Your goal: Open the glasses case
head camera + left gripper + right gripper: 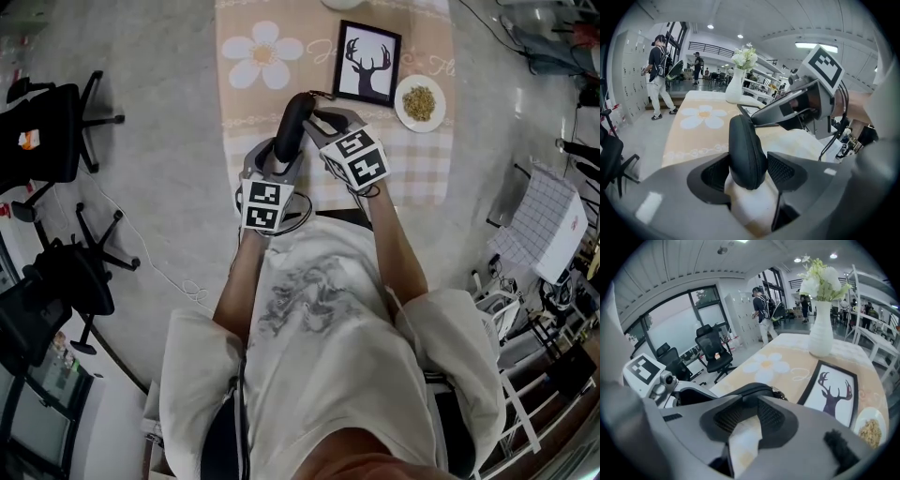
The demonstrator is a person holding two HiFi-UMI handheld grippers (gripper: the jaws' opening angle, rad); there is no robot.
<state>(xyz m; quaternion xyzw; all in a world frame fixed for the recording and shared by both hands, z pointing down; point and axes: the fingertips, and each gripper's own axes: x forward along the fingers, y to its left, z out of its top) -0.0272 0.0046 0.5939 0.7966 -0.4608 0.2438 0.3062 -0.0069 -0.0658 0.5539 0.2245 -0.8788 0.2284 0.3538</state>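
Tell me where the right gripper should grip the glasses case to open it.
Probably the metal pull at the far end of the glasses case, from its right: the left gripper clamps the near end with the case on edge, and the open right gripper sits beside that end.

Black zippered glasses case (pixel 746 154), upright

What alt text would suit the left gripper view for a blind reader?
A black glasses case sits clamped in the left gripper, while the right gripper reaches in from the right. Behind: a flower-print tablecloth and a white vase.
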